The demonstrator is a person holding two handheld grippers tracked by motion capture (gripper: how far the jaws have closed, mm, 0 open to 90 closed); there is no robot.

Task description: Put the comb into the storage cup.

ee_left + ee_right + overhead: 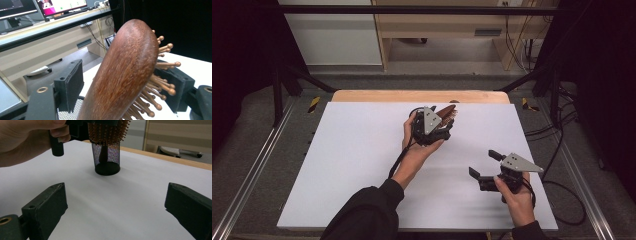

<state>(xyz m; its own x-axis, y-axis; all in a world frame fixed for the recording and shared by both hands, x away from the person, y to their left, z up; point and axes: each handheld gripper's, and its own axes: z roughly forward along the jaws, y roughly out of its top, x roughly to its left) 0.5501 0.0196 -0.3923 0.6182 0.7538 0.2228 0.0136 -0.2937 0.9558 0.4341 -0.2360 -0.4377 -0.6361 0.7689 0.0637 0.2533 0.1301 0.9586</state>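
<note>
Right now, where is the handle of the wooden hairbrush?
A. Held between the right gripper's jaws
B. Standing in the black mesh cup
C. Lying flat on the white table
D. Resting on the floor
B: the right gripper view shows the hairbrush upright, its handle down inside the black mesh cup.

Hairbrush (125,75) handle cut off by bottom edge in left gripper view; in right gripper view handle dim behind mesh cup (107,157), brush head cropped at top. Cup hidden under left gripper (432,131) in high view.
</note>
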